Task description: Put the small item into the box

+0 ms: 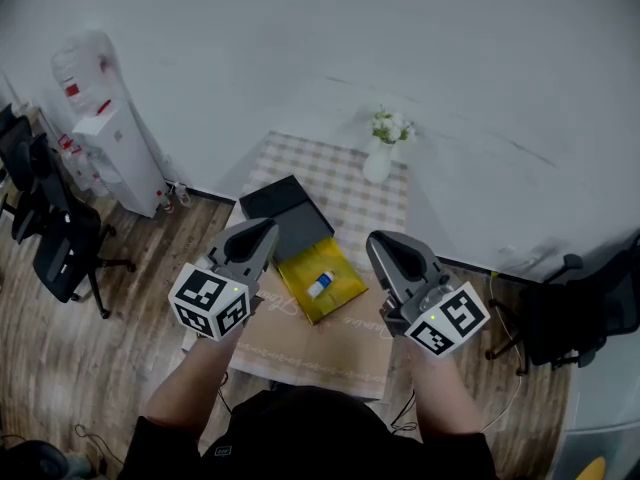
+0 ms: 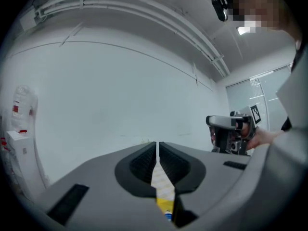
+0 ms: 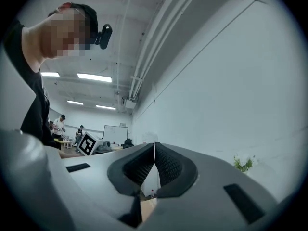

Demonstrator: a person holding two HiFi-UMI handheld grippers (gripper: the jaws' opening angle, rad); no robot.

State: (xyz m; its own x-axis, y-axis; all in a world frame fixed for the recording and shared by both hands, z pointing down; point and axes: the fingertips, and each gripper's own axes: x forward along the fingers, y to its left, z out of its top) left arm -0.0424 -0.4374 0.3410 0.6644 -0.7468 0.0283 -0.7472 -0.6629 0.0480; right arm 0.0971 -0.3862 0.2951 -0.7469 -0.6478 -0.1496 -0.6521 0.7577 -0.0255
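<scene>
While both claws hang raised over the table [image 1: 345,190], left gripper [image 1: 265,230] clenched, empty, right gripper [image 1: 380,240] clenched, empty, small item [image 1: 320,285] lying inside the open yellow box [image 1: 346,294] mid-table, black lid [image 1: 283,208] touching the box's far side toward the far left corner, flower vase [image 1: 379,160] at the far edge.

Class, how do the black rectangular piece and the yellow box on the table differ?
The black rectangular piece is dark and bare; the yellow box is bright and holds a small white-and-blue item. The black piece lies farther back, toward the vase; the yellow box sits nearer the person. Both are rectangular and lie askew on the table.
</scene>
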